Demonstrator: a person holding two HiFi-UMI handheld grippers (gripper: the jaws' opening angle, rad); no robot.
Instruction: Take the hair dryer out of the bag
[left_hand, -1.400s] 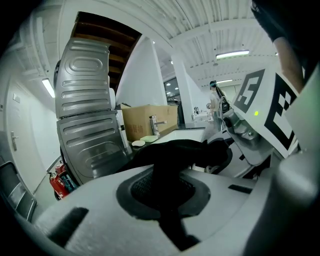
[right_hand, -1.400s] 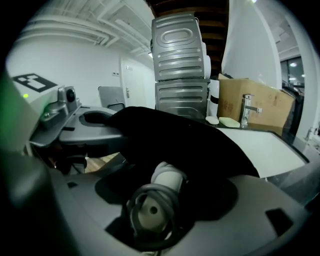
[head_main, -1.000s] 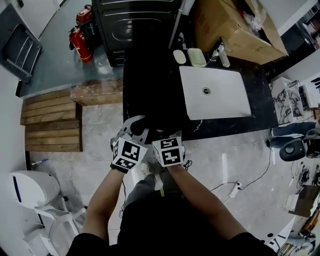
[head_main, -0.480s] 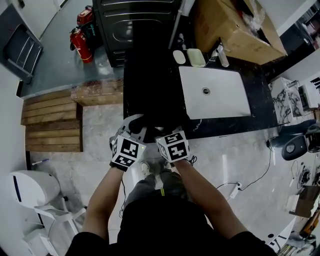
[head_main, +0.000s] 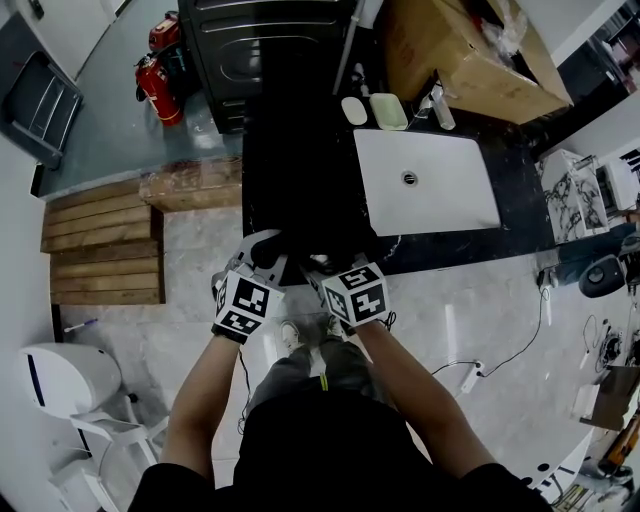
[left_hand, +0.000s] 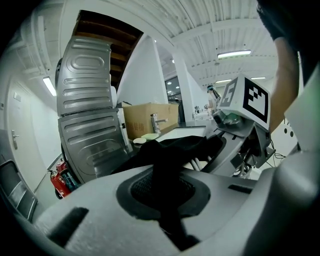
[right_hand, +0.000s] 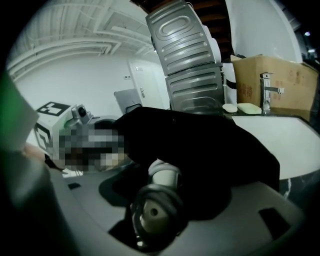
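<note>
Both left gripper (head_main: 258, 255) and right gripper (head_main: 319, 267) tilt downward.

Left forearm (head_main: 205, 385) and right forearm (head_main: 410, 390) out front, grippers close together, both tilted down. left gripper (head_main: 262, 250) jaws closed, pinching bag (left_hand: 170, 150); right gripper (head_main: 318, 266) jaws just closed in, gripping hair dryer (right_hand: 157, 212)

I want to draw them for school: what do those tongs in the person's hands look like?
The left tongs and the right tongs are pale grey and chunky. Each carries a white cube with black square patterns on its faces. The person wears a black top with no long sleeves.
</note>
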